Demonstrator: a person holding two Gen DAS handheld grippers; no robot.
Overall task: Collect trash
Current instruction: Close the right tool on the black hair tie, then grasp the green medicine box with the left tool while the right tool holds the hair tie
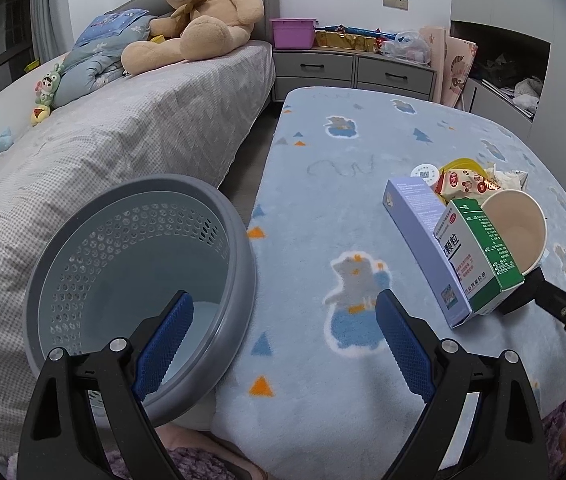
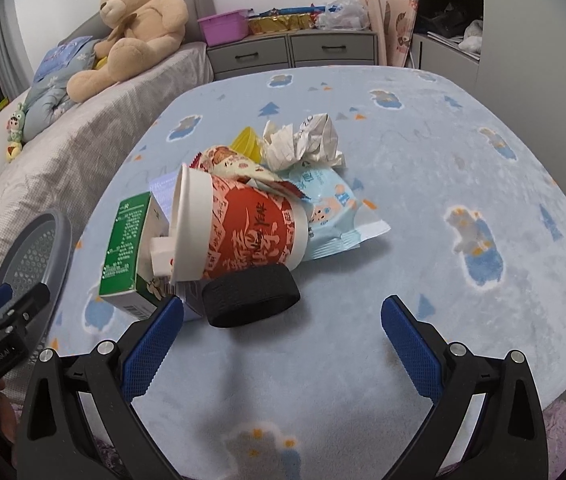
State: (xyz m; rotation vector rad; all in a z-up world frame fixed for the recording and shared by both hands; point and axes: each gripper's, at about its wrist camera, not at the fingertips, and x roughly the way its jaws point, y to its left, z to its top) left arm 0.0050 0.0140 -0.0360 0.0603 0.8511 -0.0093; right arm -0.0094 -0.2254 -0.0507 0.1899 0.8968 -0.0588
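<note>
At nine o'clock the grey basket [image 1: 139,280] is seen tilted between bed [image 1: 123,128] and blue-covered table [image 1: 323,168], and the left claw [image 1: 283,316] is held apart before its rim. At three o'clock the trash is heaped on the table: green box [image 2: 125,248], red cup [image 2: 243,228], crumpled paper [image 2: 303,142]. The right claw [image 2: 283,316] is spread empty beside a black roll [image 2: 251,296].

Teddy bear [image 1: 203,12] sits on the grey bed [image 1: 131,136], against its headboard. Right of the bear: purple bin [image 1: 293,32] on a grey drawer unit [image 1: 353,70]. Left of the bear: folded blue quilt [image 1: 95,60].
</note>
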